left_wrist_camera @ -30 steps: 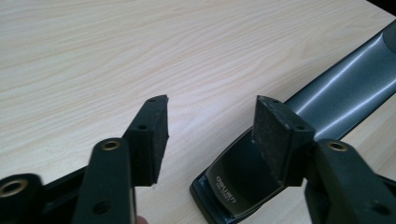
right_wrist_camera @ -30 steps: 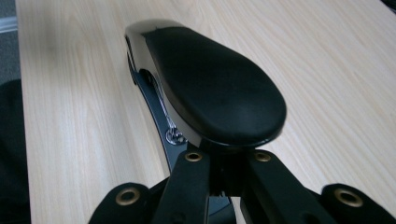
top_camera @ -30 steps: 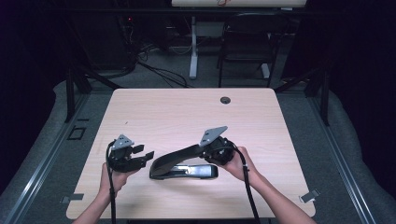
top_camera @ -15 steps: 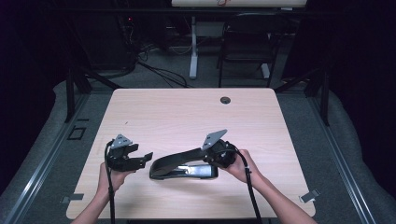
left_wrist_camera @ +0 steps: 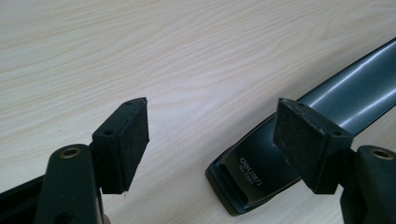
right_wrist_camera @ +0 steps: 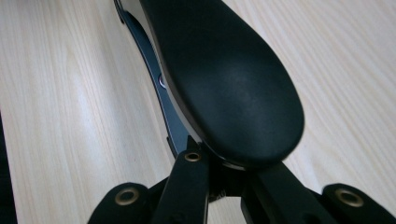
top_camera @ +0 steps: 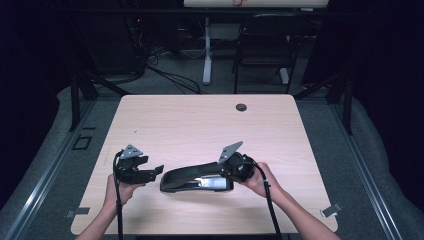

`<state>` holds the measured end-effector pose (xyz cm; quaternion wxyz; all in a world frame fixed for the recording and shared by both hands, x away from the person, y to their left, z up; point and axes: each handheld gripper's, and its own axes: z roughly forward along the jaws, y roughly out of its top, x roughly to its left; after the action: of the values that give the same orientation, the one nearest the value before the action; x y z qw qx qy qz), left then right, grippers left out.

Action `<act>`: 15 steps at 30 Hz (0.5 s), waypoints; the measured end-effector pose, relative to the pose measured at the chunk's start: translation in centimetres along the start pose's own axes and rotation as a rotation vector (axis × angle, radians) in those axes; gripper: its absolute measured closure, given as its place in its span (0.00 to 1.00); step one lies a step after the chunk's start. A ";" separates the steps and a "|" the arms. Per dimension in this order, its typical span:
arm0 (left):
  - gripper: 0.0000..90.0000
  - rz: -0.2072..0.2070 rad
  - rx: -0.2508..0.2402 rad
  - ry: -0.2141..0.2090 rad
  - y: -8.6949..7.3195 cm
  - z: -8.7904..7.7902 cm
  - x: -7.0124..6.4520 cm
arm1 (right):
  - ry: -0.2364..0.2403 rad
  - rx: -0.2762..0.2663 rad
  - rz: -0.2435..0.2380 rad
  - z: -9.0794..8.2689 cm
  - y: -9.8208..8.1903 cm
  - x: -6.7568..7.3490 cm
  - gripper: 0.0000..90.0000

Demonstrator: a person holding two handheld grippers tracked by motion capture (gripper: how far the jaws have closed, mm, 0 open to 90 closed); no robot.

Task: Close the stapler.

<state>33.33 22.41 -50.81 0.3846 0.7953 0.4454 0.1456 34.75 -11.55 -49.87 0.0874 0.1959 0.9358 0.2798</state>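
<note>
A long black stapler (top_camera: pixel 195 178) lies on the wooden table (top_camera: pixel 200 125) near its front edge, with its curved handle arching to the right. My right gripper (top_camera: pixel 229 172) is shut on the broad right end of that handle (right_wrist_camera: pixel 224 79), the jaws meeting just beneath it (right_wrist_camera: pixel 219 163). My left gripper (top_camera: pixel 157 171) is held just left of the stapler's left end (left_wrist_camera: pixel 254 172). Its jaws have just been opening and now stand open (left_wrist_camera: pixel 212 135) with nothing between the pads; the right pad (left_wrist_camera: pixel 303 140) hangs in front of the stapler's body.
A small round cable hole (top_camera: pixel 241 107) sits near the table's far edge. Beyond the table are a chair (top_camera: pixel 265 45), a white desk leg (top_camera: pixel 207 50) and cables on the floor. Both cables trail back over the front edge with the forearms.
The right gripper has sunk a little, bringing the stapler's handle down with it. The left gripper's jaws have spread wider while the hand kept its place.
</note>
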 end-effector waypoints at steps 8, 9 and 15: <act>0.30 0.005 0.007 -0.001 0.0 0.1 0.0 | 0.036 0.074 0.026 1.0 -1.6 -0.5 0.99; 0.29 0.003 0.006 -0.001 0.0 0.1 0.0 | 0.040 0.076 0.030 0.8 -1.6 -0.5 0.99; 0.29 0.007 0.010 0.006 0.0 0.0 0.1 | 0.045 0.138 0.033 0.5 -1.7 -1.1 0.99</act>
<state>33.35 22.46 -50.87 0.3788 0.7983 0.4445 0.1474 35.35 -13.09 -51.20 0.0480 0.2106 0.9512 0.2204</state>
